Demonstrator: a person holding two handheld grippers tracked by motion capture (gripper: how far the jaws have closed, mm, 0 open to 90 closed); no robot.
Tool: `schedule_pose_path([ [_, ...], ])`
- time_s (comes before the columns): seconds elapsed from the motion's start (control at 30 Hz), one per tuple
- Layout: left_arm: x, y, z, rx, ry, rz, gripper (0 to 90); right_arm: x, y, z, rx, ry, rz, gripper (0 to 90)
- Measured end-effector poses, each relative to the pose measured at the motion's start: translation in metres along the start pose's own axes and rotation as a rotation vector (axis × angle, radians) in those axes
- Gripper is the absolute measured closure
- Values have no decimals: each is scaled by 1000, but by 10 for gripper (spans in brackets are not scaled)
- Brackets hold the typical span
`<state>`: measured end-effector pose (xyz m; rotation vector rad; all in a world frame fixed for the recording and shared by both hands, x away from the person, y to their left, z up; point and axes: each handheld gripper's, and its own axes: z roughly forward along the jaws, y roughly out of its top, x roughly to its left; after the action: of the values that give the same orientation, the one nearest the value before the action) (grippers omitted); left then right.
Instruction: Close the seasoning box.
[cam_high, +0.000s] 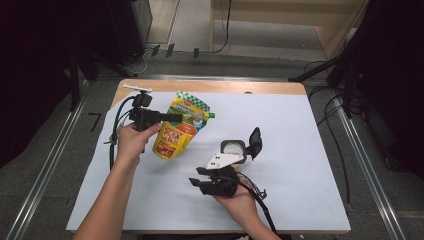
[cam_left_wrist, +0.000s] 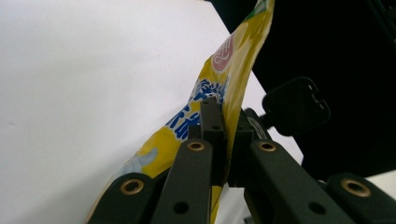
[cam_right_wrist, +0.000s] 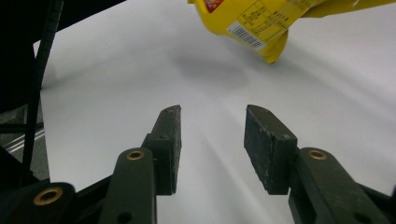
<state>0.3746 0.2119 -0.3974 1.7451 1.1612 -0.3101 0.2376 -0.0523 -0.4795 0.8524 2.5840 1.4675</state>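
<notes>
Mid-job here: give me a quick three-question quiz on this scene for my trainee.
1. True or false: the left gripper is shut on the yellow pouch.
2. What stands between the right gripper's jaws? A) the pouch B) nothing C) a cable
3. What state is the black lid of the small container in?

Key: 1. True. 2. B; the jaws stand apart over the white table cover. 3. Flipped open, standing up at the container's side.
</notes>
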Motion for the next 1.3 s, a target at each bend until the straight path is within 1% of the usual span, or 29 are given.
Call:
schedule_pose_path([
  [0.07,3,0,3,-1,-5,-3,900,0,-1,-1,-1,-5,6,579],
  [0.13,5,0,5,6,8,0,900,0,-2,-4,-14,-10,3,579],
  [0.2,8,-1,8,23,28,5,900,0,-1,-5,-19,-16,3,579],
  [0.27,10,-3,8,16,15,5,900,-1,-1,-7,-26,-19,4,580],
  [0.3,10,-3,8,7,15,7,900,-2,-1,-8,-27,-19,4,580],
  [0.4,12,-5,5,10,-6,-3,896,-4,0,-10,-33,-23,7,581],
  [0.47,12,-7,3,8,-3,3,892,-6,1,-11,-36,-21,9,582],
  [0.53,11,-8,-1,6,8,5,890,-6,2,-11,-37,-18,14,581],
  [0.6,10,-9,-5,10,28,17,891,-6,3,-10,-37,-15,8,581],
  [0.7,7,-11,-11,34,48,43,889,-6,4,-10,-35,-12,5,581],
  [0.77,6,-13,-15,41,62,56,888,-5,6,-10,-48,-7,-3,582],
  [0.87,6,-16,-21,46,55,55,885,-3,8,-9,-60,0,-26,584],
  [0.93,6,-19,-25,44,59,58,880,-2,9,-8,-59,7,-26,584],
  [1.0,6,-23,-29,43,53,54,877,-2,10,-6,-57,7,-32,584],
  [1.07,7,-28,-34,32,47,45,868,-2,11,-4,-56,10,-36,584],
  [1.17,7,-37,-40,22,50,61,868,-2,13,-3,-54,12,-39,585],
  [1.2,7,-40,-42,22,41,62,867,-2,13,-3,-57,16,-39,585],
  [1.3,9,-48,-47,19,19,45,853,-2,14,-2,-55,18,-45,585],
])
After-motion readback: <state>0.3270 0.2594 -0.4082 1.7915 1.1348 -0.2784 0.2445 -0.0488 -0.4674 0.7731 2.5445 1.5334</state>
